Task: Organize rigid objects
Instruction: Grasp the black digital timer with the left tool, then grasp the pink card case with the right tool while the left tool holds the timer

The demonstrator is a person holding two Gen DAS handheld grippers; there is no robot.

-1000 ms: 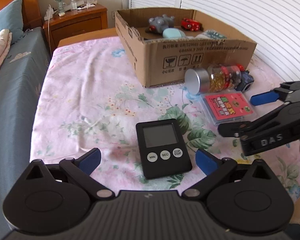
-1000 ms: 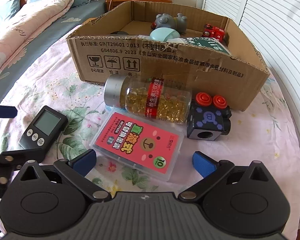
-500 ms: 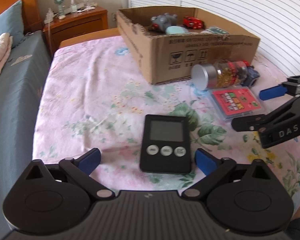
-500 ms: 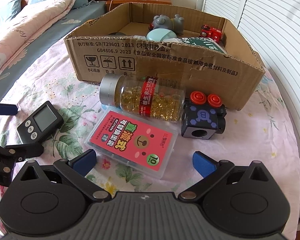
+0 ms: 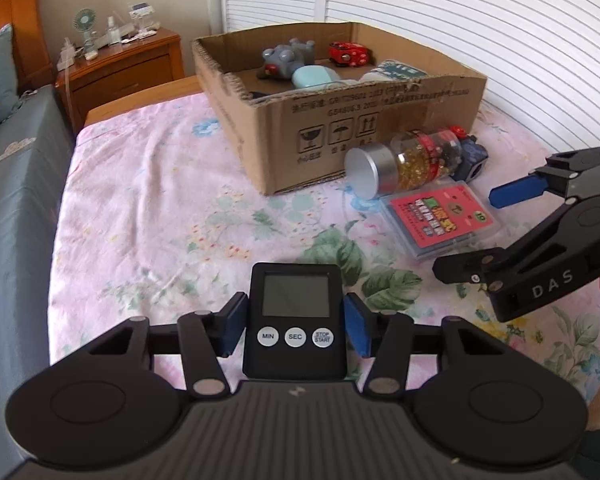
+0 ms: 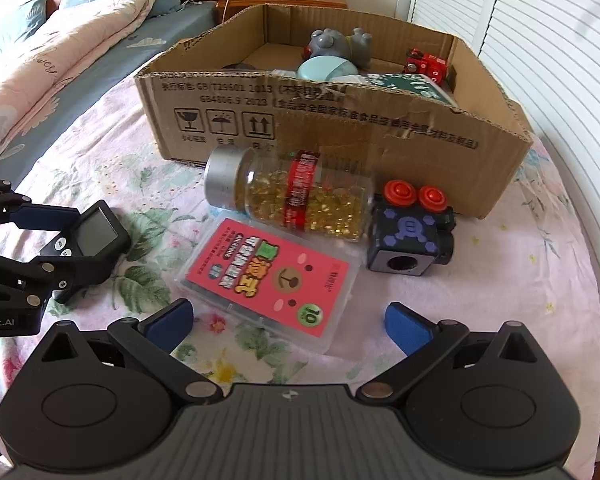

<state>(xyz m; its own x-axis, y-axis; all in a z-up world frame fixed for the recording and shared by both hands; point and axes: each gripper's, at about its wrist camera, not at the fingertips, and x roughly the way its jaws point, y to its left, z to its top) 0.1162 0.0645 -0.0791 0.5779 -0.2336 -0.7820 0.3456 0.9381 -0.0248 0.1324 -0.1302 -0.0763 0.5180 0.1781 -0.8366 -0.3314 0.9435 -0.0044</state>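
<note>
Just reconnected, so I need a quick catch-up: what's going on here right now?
The left hand-held gripper is shut on the black timer. The right hand-held gripper is open, hovering by the pink card case. The capsule bottle and cube toy lie beside the cardboard box.

My left hand-held gripper [image 5: 295, 330]: held low and level, blue pads [image 5: 357, 330] drawn in close, apparently pressing both sides of the timer [image 5: 295, 320] between them. My right hand-held gripper [image 6: 288, 322]: fingers spread wide, blue fingertips [image 6: 406, 326] well apart, nothing between them, angled downward.
</note>
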